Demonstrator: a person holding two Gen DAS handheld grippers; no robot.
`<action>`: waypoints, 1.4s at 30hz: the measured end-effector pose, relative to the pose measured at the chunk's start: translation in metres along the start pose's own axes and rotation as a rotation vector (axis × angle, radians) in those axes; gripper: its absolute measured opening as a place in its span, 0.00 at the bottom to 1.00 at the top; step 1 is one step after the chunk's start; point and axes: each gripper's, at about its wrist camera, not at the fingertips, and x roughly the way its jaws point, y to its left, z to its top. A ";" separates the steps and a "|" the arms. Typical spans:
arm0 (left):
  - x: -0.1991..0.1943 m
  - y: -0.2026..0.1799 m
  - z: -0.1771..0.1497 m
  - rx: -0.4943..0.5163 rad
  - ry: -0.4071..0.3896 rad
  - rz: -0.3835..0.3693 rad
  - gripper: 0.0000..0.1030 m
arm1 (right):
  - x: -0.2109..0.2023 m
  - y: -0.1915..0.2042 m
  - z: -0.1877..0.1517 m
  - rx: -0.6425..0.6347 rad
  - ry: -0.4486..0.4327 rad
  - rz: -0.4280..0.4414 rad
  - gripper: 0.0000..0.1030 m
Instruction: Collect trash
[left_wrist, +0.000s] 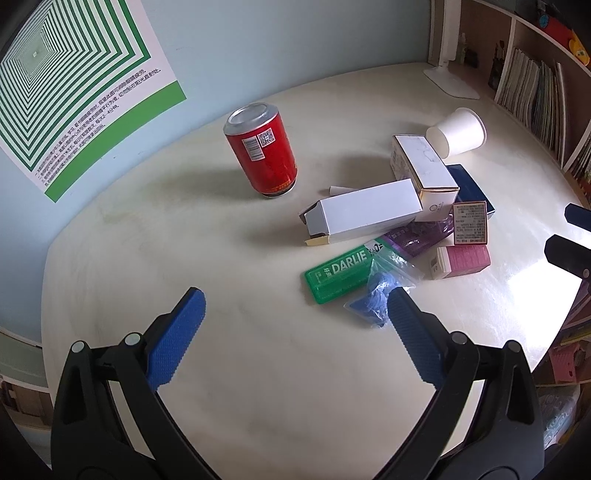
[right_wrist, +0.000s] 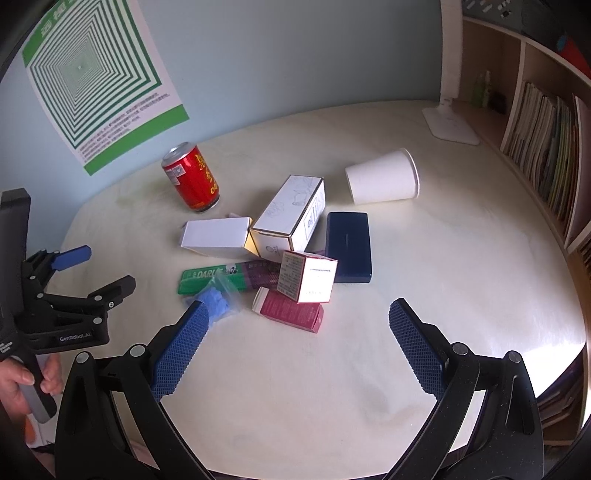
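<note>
Both grippers' fingers spread, empty; trash pile (right_wrist: 280, 254) just beyond right gripper (right_wrist: 295, 314).

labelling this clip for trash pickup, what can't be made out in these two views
- Purple flat packet: mostly covered by the long white carton and small pink-edged box in both views.
- Clear bag of blue bits: partly behind the left hand-held gripper finger, left wrist view.
- Red drink can: print too small, right wrist view.
- No bin appears in either view.
</note>
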 end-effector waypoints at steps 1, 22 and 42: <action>0.001 -0.001 0.000 0.003 0.000 0.000 0.94 | 0.000 0.000 0.000 0.000 0.002 0.001 0.94; 0.007 -0.007 0.006 0.039 0.002 0.003 0.94 | 0.007 0.000 -0.001 0.014 0.024 0.019 0.94; 0.011 -0.012 0.011 0.069 0.004 0.001 0.94 | 0.011 -0.004 -0.003 0.041 0.036 0.038 0.94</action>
